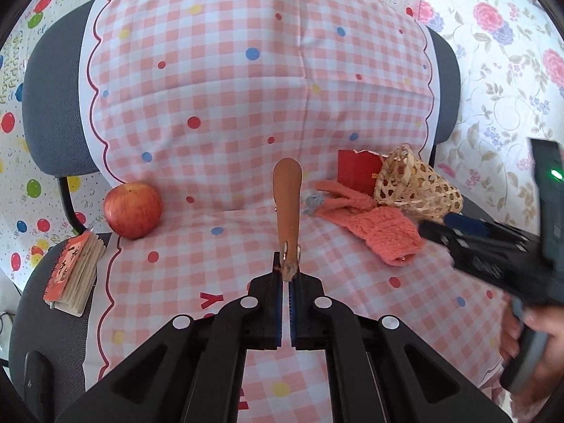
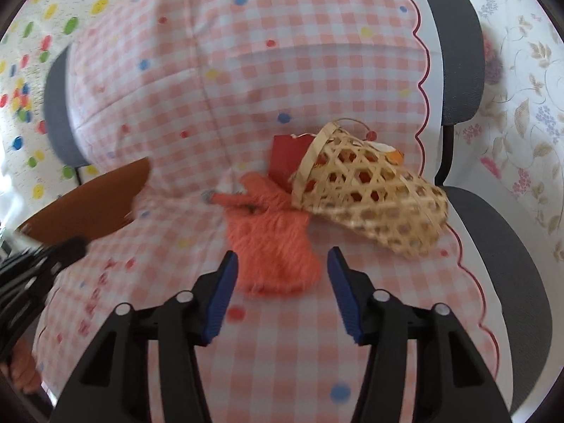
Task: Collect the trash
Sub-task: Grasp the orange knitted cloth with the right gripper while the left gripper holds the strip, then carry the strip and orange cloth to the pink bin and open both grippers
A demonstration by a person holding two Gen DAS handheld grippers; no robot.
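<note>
My left gripper (image 1: 286, 275) is shut on a brown leaf-shaped piece (image 1: 287, 197) and holds it edge-on above the chair seat; the piece also shows at the left of the right wrist view (image 2: 88, 201). My right gripper (image 2: 280, 261) is open and empty, just above an orange woolly glove (image 2: 271, 225). Behind the glove lies a woven bamboo basket (image 2: 370, 190) on its side, with a torn red paper packet (image 2: 285, 155) tucked at its mouth. The glove (image 1: 380, 229), basket (image 1: 416, 183) and red packet (image 1: 356, 172) also show in the left wrist view.
A pink checked cloth (image 1: 218, 105) covers a grey office chair (image 1: 53, 105). A red apple (image 1: 133, 209) and a small red notebook (image 1: 75, 271) lie at the seat's left. Balloon-print sheet (image 1: 31, 190) hangs left, floral sheet (image 1: 500, 81) right.
</note>
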